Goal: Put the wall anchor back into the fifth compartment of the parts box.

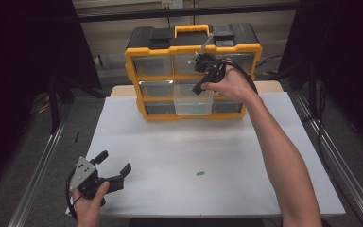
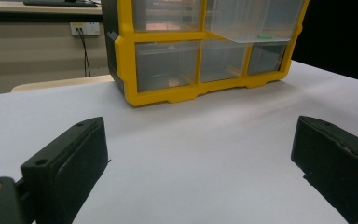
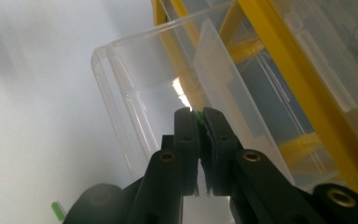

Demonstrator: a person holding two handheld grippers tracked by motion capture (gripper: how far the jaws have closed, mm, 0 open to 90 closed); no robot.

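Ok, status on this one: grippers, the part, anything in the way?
Right gripper shut on a small green piece, over the pulled-out clear drawer. Left gripper open, low over the table. Another green piece lies loose. Nothing blocking.

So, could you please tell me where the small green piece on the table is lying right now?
In the high view the small green piece lies loose on the white table, right of centre near the front edge, between the left tool and the person's right forearm.

White table sheet (image 1: 170, 156), wall socket (image 2: 85, 28) w/ cables behind.
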